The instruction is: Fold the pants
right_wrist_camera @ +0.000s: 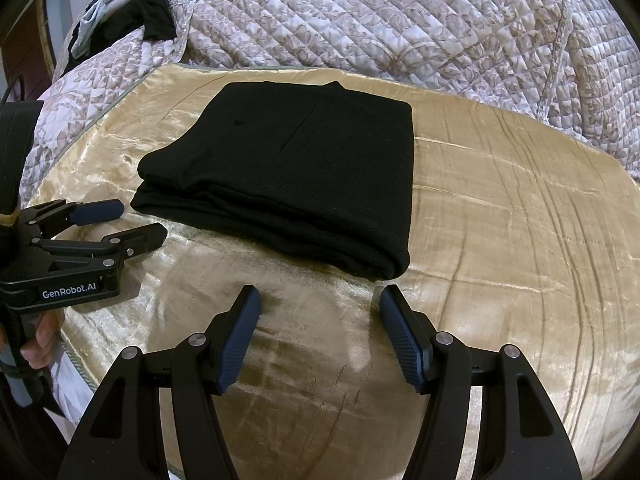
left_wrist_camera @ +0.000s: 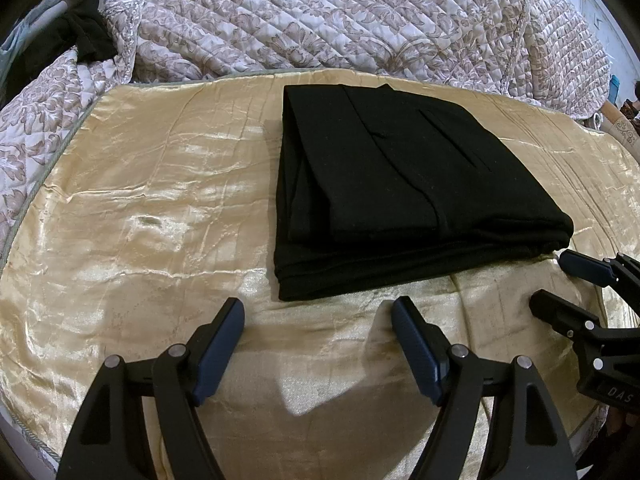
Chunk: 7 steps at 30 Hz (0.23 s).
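Though near pants [left_wrist_camera: 400,184], claws wide, empty.

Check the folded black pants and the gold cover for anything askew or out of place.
Nothing serious stands out. The black pants lie folded in a compact stack on the gold cover, though lower layers stick out slightly along the near edge. Both grippers, left and right, are open and empty.

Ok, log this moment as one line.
pants: folded stack on gold cover | left tool: open, empty | right tool: open, empty | contact: none
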Motion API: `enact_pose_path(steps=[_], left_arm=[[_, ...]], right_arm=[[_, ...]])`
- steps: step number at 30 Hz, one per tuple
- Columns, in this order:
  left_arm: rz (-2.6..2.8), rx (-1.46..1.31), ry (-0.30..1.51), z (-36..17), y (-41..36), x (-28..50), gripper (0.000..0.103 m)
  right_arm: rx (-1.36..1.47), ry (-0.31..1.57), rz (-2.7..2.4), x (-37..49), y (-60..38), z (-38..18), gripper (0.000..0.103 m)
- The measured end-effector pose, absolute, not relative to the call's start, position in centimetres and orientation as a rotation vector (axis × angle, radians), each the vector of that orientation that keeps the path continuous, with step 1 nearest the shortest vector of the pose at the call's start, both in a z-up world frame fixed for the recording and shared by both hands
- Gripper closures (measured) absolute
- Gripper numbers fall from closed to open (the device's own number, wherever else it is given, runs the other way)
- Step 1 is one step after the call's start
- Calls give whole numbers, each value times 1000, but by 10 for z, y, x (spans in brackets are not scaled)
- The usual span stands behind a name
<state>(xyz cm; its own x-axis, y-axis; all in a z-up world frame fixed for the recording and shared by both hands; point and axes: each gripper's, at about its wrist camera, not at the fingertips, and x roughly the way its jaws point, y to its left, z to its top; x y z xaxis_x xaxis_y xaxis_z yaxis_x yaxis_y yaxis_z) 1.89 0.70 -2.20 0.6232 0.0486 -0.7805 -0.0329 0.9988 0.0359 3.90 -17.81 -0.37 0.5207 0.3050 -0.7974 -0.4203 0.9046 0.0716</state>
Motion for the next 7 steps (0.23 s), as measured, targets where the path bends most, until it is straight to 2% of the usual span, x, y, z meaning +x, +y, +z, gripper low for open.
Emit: enact_pose_path(steps=[7], left_arm=[[45, 20, 896, -22, 9, 20, 24]], right_arm=[[-145, 915, 439, 40, -177, -4, 37]])
